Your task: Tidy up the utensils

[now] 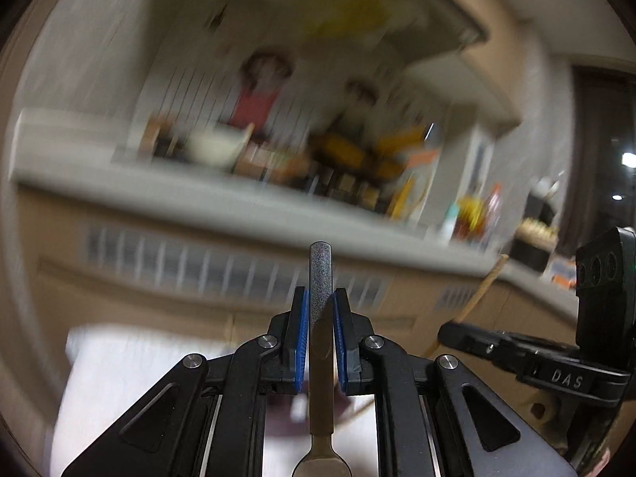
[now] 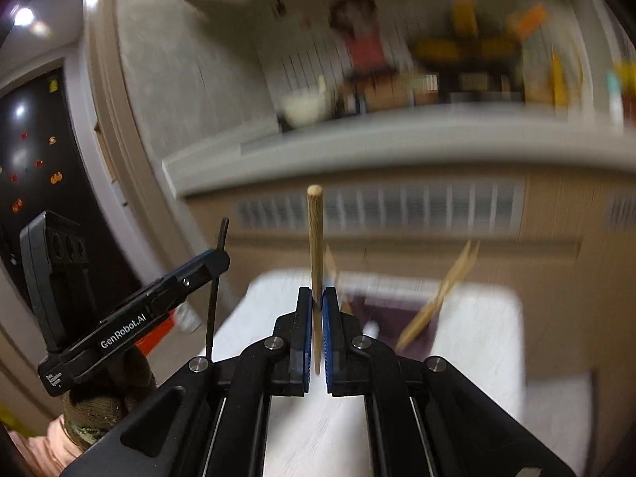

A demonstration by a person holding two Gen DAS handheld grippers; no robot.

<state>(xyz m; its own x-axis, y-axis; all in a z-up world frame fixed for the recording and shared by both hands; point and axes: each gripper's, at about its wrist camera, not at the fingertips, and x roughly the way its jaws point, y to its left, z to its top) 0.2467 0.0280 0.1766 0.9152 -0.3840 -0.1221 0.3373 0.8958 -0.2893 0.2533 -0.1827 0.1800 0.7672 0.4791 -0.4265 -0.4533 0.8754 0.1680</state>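
My left gripper (image 1: 320,298) is shut on the speckled handle of a metal utensil (image 1: 320,270), which sticks out ahead; its wider end shows at the bottom edge. My right gripper (image 2: 317,294) is shut on a round wooden stick (image 2: 315,230) that stands upright between the blue pads. Both are lifted above a white surface (image 2: 477,338). In the right wrist view the left gripper (image 2: 218,258) appears at left, the metal utensil (image 2: 214,290) a thin dark line in it. The left wrist view shows the right gripper (image 1: 449,330) at right with the wooden stick (image 1: 481,290).
A dark container (image 2: 381,310) on the white surface holds several blurred wooden sticks (image 2: 441,298). Behind runs a grey counter (image 2: 397,139) crowded with a pale bowl (image 2: 302,111) and jars. A dark fridge door (image 2: 35,151) with magnets is at left.
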